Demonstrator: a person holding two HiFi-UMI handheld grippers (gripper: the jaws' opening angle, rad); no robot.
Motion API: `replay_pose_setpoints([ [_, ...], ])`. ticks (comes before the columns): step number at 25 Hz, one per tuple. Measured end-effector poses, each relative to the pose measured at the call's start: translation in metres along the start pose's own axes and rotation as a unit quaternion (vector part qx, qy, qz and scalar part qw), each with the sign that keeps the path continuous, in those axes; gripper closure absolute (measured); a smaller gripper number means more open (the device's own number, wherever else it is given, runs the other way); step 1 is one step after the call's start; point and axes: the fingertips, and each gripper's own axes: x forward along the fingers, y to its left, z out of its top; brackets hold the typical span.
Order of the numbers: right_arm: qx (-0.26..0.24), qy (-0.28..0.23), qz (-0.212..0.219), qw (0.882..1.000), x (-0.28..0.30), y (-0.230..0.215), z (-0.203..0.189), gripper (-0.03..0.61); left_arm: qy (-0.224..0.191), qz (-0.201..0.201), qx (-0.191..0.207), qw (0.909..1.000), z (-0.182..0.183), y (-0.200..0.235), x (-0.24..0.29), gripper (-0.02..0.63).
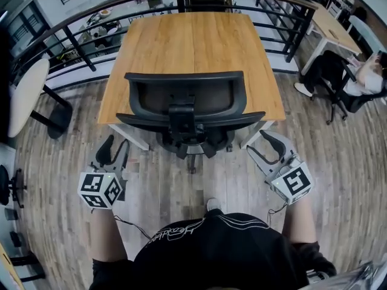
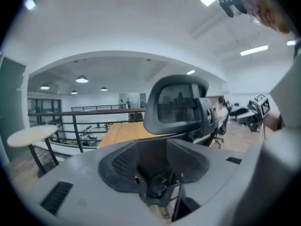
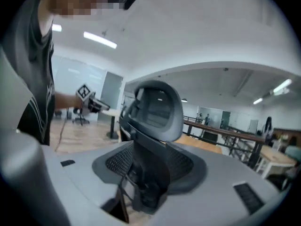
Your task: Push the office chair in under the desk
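A black mesh-backed office chair (image 1: pixel 187 95) stands at the near edge of the wooden desk (image 1: pixel 193 41), its back toward me and its seat reaching under the desktop. My left gripper (image 1: pixel 117 142) hovers over the floor to the chair's lower left, open and empty, not touching the chair. My right gripper (image 1: pixel 260 141) hangs to the chair's lower right, also open with nothing in it. In the left gripper view the chair back (image 2: pixel 176 105) shows beyond the spread jaws. In the right gripper view the chair (image 3: pixel 157 109) fills the space ahead of the open jaws.
A black railing (image 1: pixel 78 47) curves round behind the desk. A round white table (image 1: pixel 24 92) stands at the left. At the far right a person (image 1: pixel 363 77) sits on another chair by a second desk. My own shoe (image 1: pixel 213 205) is on the wooden floor behind the chair.
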Motion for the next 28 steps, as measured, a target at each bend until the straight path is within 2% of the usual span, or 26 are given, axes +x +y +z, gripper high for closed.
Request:
replay_pose_setpoints([
  [1,0.033,-0.018,0.014,0.999,-0.007,0.019,0.010,0.339,-0.017,-0.012,-0.025,0.9995,0.000,-0.009,-0.011,0.463],
  [4,0.094,-0.069,0.031,0.993,-0.029,0.072,0.041,0.348,-0.053,-0.092,-0.061,0.9924,0.005,-0.055,-0.046,0.521],
  [6,0.124,-0.092,0.030,0.988,-0.042,0.104,0.055,0.480,-0.071,-0.133,-0.050,0.9872,0.009,-0.082,-0.074,0.537],
  [8,0.159,-0.106,0.035,0.981,-0.052,0.138,0.066,0.507,-0.090,-0.159,-0.030,0.9827,0.010,-0.102,-0.103,0.537],
  [10,0.196,-0.113,0.047,0.973,-0.059,0.173,0.072,0.525,-0.100,-0.194,-0.034,0.9753,0.008,-0.119,-0.131,0.551],
  [12,0.222,-0.109,0.057,0.967,-0.066,0.207,0.077,0.534,-0.099,-0.236,-0.059,0.9648,0.004,-0.135,-0.157,0.580],
  [16,0.232,-0.085,0.069,0.966,-0.079,0.258,0.084,0.537,-0.081,-0.305,-0.087,0.9449,-0.012,-0.162,-0.196,0.606],
  [18,0.230,-0.080,0.075,0.967,-0.088,0.275,0.087,0.537,-0.083,-0.320,-0.080,0.9403,-0.018,-0.173,-0.214,0.606],
  [20,0.222,-0.074,0.072,0.969,-0.098,0.287,0.087,0.535,-0.085,-0.317,-0.077,0.9414,-0.022,-0.181,-0.229,0.607],
  [23,0.220,-0.067,0.067,0.971,-0.119,0.299,0.084,0.535,-0.072,-0.315,-0.099,0.9410,-0.028,-0.194,-0.245,0.607],
  [28,0.248,-0.078,0.079,0.962,-0.170,0.313,0.074,0.535,-0.066,-0.328,-0.133,0.9329,-0.037,-0.244,-0.278,0.606],
])
